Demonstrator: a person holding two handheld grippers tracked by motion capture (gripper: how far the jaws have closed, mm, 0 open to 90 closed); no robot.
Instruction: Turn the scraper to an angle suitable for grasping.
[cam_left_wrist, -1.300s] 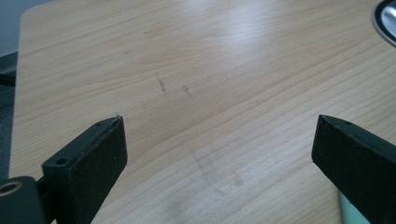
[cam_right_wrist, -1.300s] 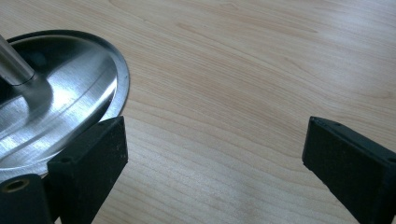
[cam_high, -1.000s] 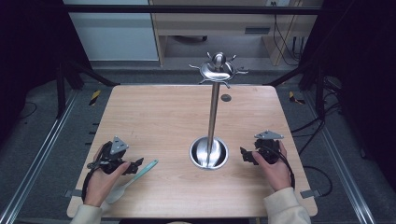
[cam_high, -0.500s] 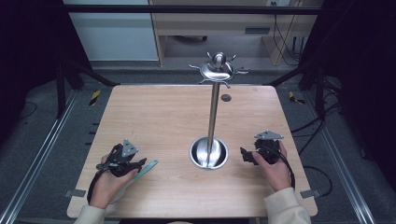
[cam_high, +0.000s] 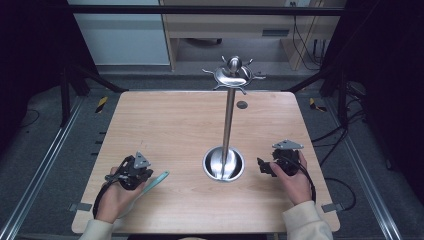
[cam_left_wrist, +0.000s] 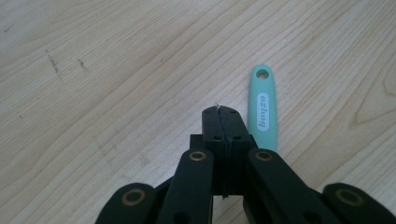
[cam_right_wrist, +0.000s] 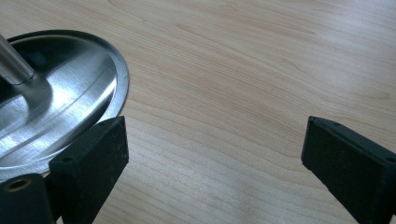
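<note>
A teal tool handle (cam_left_wrist: 263, 107) with a hanging hole lies flat on the wooden table (cam_high: 170, 125), its end poking out to the right of my left hand as a teal strip (cam_high: 156, 178). My left gripper (cam_left_wrist: 221, 112) sits just left of that handle, jaws pressed together with nothing between them; they have just been closing. From above, the left gripper (cam_high: 136, 171) rests near the table's front left. My right gripper (cam_right_wrist: 212, 154) stands open over bare wood beside the steel stand's base (cam_right_wrist: 70, 93). In the high view the right gripper (cam_high: 264, 167) is right of the stand (cam_high: 228, 120).
The steel stand has a round dish base (cam_high: 223, 164), a tall pole and a hooked top (cam_high: 233, 74) at the table's middle. A small dark disc (cam_high: 242, 105) lies behind it. Metal rails run along both sides of the table.
The left gripper's jaws have gone from wide apart to shut beside the teal handle, and the left hand shifted slightly. The right hand and the stand have not moved.
</note>
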